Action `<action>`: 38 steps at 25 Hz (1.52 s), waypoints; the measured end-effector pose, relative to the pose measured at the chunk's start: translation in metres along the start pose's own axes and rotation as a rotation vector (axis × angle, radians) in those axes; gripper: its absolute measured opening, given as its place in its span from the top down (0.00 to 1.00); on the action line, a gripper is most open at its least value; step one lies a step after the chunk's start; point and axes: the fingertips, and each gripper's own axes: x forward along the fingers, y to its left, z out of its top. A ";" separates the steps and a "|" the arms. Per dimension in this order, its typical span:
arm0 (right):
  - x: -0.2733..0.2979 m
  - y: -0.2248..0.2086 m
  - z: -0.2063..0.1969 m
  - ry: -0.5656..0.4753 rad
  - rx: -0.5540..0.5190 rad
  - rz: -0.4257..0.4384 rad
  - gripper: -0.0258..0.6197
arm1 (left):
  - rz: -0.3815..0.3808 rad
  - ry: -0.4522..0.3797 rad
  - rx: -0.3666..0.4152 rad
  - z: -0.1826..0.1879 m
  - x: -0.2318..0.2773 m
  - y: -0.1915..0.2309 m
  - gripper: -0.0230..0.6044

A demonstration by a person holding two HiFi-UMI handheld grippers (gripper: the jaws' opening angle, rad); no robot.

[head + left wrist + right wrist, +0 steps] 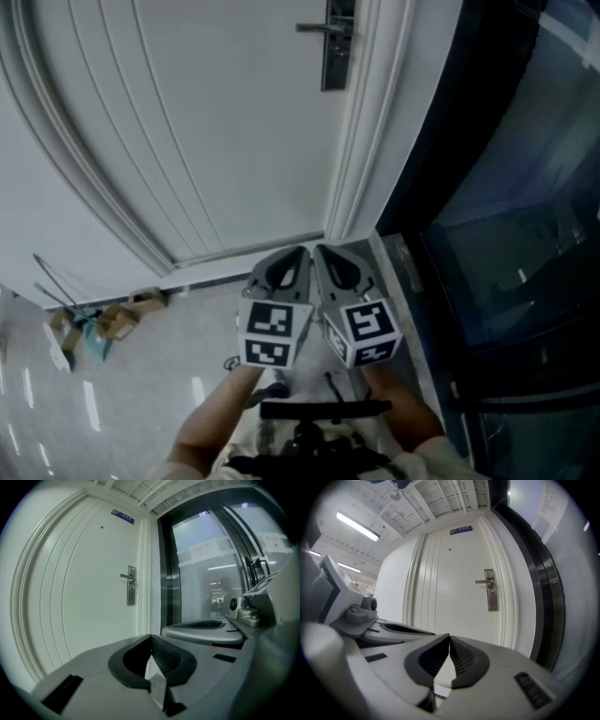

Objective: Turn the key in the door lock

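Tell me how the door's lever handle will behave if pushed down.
The lever handle looks like rigid metal, so it probably pivots rather than bends. Its smooth finish may be slippery. Mounted on a long metal plate, it likely feels firm.

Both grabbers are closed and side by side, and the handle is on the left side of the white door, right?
Not quite. The handle sits on the right side of the white door, beside the dark glass wall, as the head view shows. The left gripper and right gripper are indeed closed and side by side.
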 end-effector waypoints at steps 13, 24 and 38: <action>0.083 0.012 0.018 0.014 -0.025 -0.109 0.95 | -0.106 -0.013 -0.002 0.011 0.028 0.079 0.94; 0.113 0.010 0.025 0.000 -0.045 -0.155 0.95 | -0.142 -0.036 0.013 0.019 0.043 0.109 0.94; 0.160 -0.052 0.038 -0.031 -0.059 -0.144 0.95 | -0.134 -0.047 0.051 0.043 0.120 0.118 0.94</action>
